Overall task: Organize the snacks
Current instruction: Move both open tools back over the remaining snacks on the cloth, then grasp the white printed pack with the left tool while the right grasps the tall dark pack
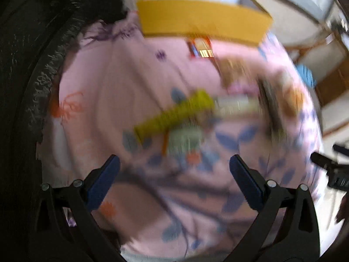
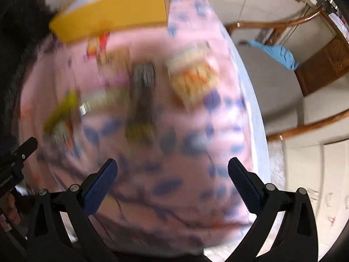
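Observation:
Both views are blurred by motion. Several snack packets lie on a pink flowered cloth (image 1: pixel 122 83): a yellow-green long packet (image 1: pixel 172 113), a pale packet (image 1: pixel 237 104), a dark packet (image 1: pixel 270 107), an orange-beige packet (image 1: pixel 292 96) and a red-yellow one (image 1: pixel 201 48). A yellow box (image 1: pixel 202 19) stands open at the far edge. My left gripper (image 1: pixel 174 170) is open and empty above the cloth. My right gripper (image 2: pixel 172 170) is open and empty, short of the dark packet (image 2: pixel 142 87) and the orange-beige packet (image 2: pixel 194 78). The yellow box (image 2: pixel 113 19) shows at upper left.
A black furry thing (image 1: pixel 43 65) borders the cloth on the left. Wooden chair frames (image 2: pixel 305 126) and a blue cloth (image 2: pixel 277 54) stand over a pale tiled floor to the right. The cloth's right edge (image 2: pixel 257 118) drops off there.

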`<state>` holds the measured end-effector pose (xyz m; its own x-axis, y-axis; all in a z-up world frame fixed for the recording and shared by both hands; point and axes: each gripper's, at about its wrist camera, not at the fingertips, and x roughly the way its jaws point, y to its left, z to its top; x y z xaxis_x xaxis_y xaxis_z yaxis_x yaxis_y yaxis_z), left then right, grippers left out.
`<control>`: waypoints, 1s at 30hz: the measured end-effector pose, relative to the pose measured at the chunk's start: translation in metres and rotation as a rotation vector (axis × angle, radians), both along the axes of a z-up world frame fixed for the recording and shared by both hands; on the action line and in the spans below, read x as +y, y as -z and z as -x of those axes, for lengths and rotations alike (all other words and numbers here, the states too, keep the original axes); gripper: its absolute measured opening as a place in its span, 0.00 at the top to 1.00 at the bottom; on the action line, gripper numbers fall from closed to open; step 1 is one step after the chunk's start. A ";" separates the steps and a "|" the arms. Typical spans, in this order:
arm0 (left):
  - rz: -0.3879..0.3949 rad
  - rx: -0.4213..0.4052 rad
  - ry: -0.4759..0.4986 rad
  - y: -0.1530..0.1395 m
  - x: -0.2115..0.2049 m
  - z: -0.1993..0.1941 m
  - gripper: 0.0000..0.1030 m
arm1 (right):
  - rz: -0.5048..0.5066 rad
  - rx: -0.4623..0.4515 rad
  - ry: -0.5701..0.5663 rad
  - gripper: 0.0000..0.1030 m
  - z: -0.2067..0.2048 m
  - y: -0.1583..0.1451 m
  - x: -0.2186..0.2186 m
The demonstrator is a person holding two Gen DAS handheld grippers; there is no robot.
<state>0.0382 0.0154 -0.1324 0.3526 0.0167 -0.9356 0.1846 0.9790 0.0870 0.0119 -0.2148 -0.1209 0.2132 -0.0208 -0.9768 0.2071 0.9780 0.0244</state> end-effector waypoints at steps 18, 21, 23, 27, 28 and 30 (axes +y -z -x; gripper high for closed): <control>-0.175 0.105 -0.108 0.056 -0.008 0.054 0.02 | 0.035 0.022 -0.186 0.01 0.012 0.050 0.000; -0.087 0.122 -0.155 0.061 0.006 0.055 0.02 | 0.052 -0.121 -0.102 0.01 -0.005 0.032 0.006; -0.021 0.129 -0.153 0.063 0.016 0.053 0.02 | -0.017 -0.191 -0.061 0.01 -0.019 0.032 0.011; -0.049 0.098 -0.112 0.066 0.028 0.043 0.02 | -0.029 -0.191 -0.059 0.01 -0.059 0.058 0.034; -0.070 0.083 -0.096 0.066 0.028 0.040 0.02 | -0.017 -0.178 -0.058 0.05 -0.066 0.069 0.039; -0.108 0.056 -0.069 0.066 0.025 0.030 0.02 | -0.031 -0.172 -0.074 0.31 -0.072 0.083 0.042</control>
<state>0.0080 0.0409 -0.1983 0.2946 0.1406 -0.9452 0.1247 0.9750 0.1839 0.0837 -0.1732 -0.2036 0.3770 0.0308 -0.9257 0.1251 0.9886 0.0838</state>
